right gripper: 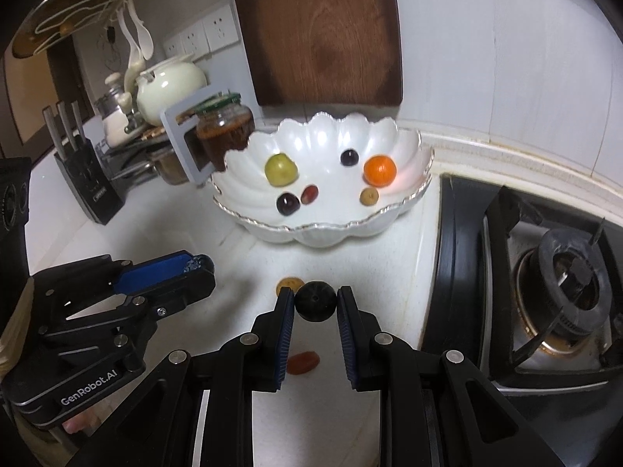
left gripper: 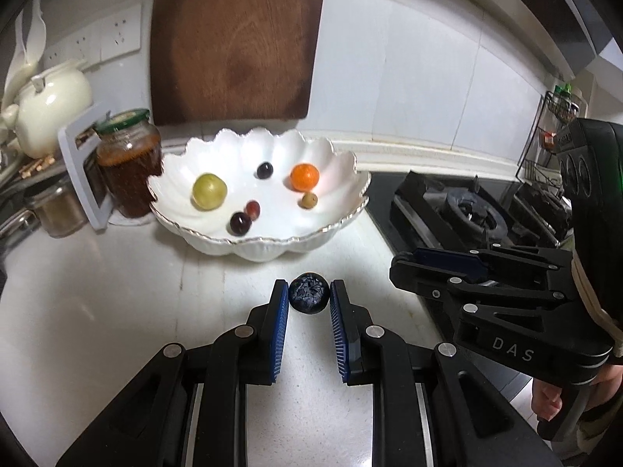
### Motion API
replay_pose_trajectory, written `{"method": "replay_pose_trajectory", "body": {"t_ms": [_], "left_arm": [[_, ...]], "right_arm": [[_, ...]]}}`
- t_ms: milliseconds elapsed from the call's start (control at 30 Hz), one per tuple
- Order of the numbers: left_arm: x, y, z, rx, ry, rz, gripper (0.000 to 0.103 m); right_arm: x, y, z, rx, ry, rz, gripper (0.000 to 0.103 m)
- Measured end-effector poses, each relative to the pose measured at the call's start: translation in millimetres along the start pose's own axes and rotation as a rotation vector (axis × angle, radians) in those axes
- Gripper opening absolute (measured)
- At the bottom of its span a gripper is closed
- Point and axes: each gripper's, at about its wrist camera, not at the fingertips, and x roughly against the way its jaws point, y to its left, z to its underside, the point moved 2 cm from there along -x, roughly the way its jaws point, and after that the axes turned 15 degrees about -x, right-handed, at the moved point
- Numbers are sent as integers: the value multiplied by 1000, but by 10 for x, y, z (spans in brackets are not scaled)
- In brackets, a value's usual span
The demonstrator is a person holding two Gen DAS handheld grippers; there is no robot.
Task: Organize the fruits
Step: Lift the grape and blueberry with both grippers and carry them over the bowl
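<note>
A white scalloped bowl (left gripper: 342, 218) (right gripper: 409, 202) at the back of the counter holds a green fruit (left gripper: 209, 190), an orange (left gripper: 305, 176), dark grapes (left gripper: 240, 223) and a small olive-coloured fruit (left gripper: 308, 200). My left gripper (left gripper: 309, 297) is shut on a dark blueberry (left gripper: 308, 293), held above the counter in front of the bowl; it also shows in the right wrist view (right gripper: 196, 266). My right gripper (right gripper: 315, 301) is shut on another dark berry (right gripper: 315, 301). An orange fruit (right gripper: 290, 283) and a red one (right gripper: 303, 362) lie on the counter under it.
A jar (left gripper: 130, 167) and a grey frame (left gripper: 81, 179) stand left of the bowl, a teapot (left gripper: 50, 113) behind. A wooden cutting board (left gripper: 237, 39) leans on the wall. A gas stove (right gripper: 545, 284) is on the right. A knife block (right gripper: 87, 179) stands far left.
</note>
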Motion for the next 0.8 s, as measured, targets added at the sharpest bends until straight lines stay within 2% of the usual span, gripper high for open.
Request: {"method": "replay_pose_trajectory", "body": {"t_ms": [533, 800], "left_arm": [[343, 140, -347, 19, -107, -103, 22], [384, 296, -542, 33, -115, -171, 22]], "right_arm": [[346, 172, -341, 21, -154, -30, 24], [364, 256, -537, 14, -199, -36, 24]]}}
